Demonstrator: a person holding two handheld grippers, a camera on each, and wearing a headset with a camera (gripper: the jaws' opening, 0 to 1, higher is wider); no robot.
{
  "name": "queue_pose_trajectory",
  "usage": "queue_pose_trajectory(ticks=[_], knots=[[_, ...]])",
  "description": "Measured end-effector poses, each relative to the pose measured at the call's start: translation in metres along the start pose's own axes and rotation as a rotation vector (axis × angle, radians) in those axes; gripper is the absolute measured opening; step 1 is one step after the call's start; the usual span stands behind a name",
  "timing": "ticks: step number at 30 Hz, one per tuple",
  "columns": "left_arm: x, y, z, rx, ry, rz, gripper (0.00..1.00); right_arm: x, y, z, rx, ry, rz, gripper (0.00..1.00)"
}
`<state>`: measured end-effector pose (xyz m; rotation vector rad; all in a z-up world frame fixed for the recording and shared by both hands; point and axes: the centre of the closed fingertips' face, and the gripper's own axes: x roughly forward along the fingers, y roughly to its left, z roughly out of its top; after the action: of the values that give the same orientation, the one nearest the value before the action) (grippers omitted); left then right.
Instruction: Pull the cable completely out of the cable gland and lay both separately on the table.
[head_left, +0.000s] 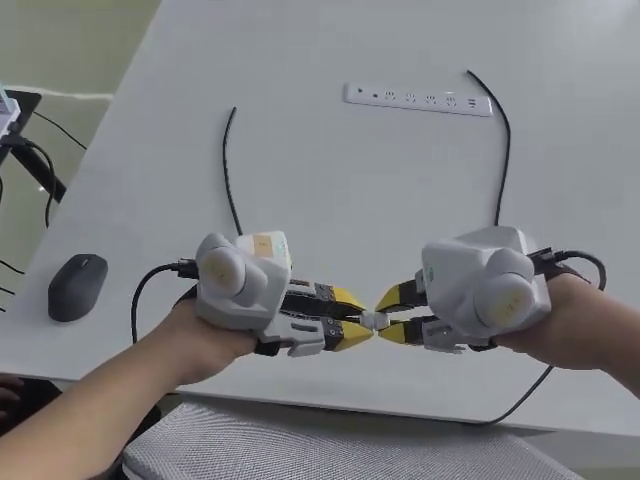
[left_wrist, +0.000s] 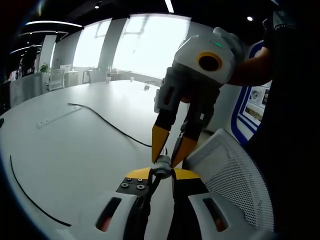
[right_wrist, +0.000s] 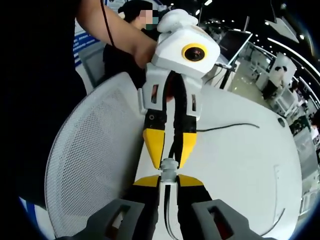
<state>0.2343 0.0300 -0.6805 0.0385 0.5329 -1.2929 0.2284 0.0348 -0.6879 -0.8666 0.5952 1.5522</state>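
Observation:
A small grey cable gland hangs just over the table's near edge, pinched between the tips of both grippers. My left gripper is shut on one end of it, and the black cable lies on the table and runs back under that gripper. My right gripper is shut on the gland's other end. In the left gripper view the gland sits between my left gripper's yellow tips, with the cable passing back between its jaws. The right gripper view has the gland at my right gripper's tips.
A white power strip lies at the back of the white table, with a second black cord running from beside it toward me. A dark mouse sits near the left edge. A mesh chair back is below the grippers.

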Motion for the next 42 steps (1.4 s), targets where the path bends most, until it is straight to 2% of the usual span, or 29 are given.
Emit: queue_pose_trajectory(ticks=[9, 12, 13, 18, 20, 21, 27, 28, 29, 30, 32, 35, 37, 39, 42], knots=[[0.000, 0.001, 0.002, 0.028, 0.011, 0.015, 0.15, -0.002, -0.002, 0.000, 0.008, -0.031, -0.005, 0.08], [0.000, 0.000, 0.005, 0.037, 0.007, 0.015, 0.15, -0.003, -0.004, -0.003, 0.048, -0.032, 0.001, 0.10], [-0.001, -0.001, 0.006, 0.040, 0.007, 0.017, 0.15, -0.004, -0.006, -0.003, 0.059, -0.049, 0.002, 0.11], [-0.003, 0.000, 0.009, 0.064, 0.009, 0.027, 0.15, -0.012, -0.008, 0.000, 0.205, -0.134, 0.040, 0.12], [-0.004, 0.000, 0.009, 0.071, 0.010, 0.029, 0.15, -0.017, -0.010, 0.002, 0.321, -0.187, 0.067, 0.13], [-0.004, 0.000, 0.010, 0.075, 0.011, 0.032, 0.15, -0.018, -0.013, 0.004, 0.339, -0.210, 0.069, 0.13], [-0.007, 0.002, 0.014, 0.096, 0.008, 0.055, 0.15, -0.026, -0.018, 0.009, 0.571, -0.337, 0.187, 0.13], [-0.008, 0.003, 0.015, 0.099, 0.009, 0.061, 0.15, -0.027, -0.012, 0.010, 0.630, -0.352, 0.257, 0.15], [-0.008, 0.003, 0.015, 0.101, 0.009, 0.062, 0.15, -0.026, -0.012, 0.009, 0.640, -0.354, 0.273, 0.15], [-0.008, 0.003, 0.016, 0.102, 0.009, 0.062, 0.15, -0.025, -0.017, 0.007, 0.624, -0.367, 0.263, 0.15], [-0.009, 0.002, 0.018, 0.109, 0.006, 0.062, 0.15, -0.025, -0.015, 0.008, 0.658, -0.374, 0.298, 0.14], [-0.009, 0.002, 0.020, 0.116, 0.007, 0.067, 0.15, -0.030, -0.012, 0.018, 0.719, -0.436, 0.368, 0.14], [-0.008, 0.002, 0.022, 0.119, 0.006, 0.067, 0.15, -0.029, -0.016, 0.015, 0.719, -0.441, 0.361, 0.13], [-0.008, 0.000, 0.023, 0.123, 0.007, 0.066, 0.15, -0.030, -0.015, 0.016, 0.752, -0.458, 0.394, 0.12], [-0.008, 0.000, 0.028, 0.134, 0.003, 0.070, 0.15, -0.029, -0.011, 0.015, 0.757, -0.458, 0.428, 0.12]])
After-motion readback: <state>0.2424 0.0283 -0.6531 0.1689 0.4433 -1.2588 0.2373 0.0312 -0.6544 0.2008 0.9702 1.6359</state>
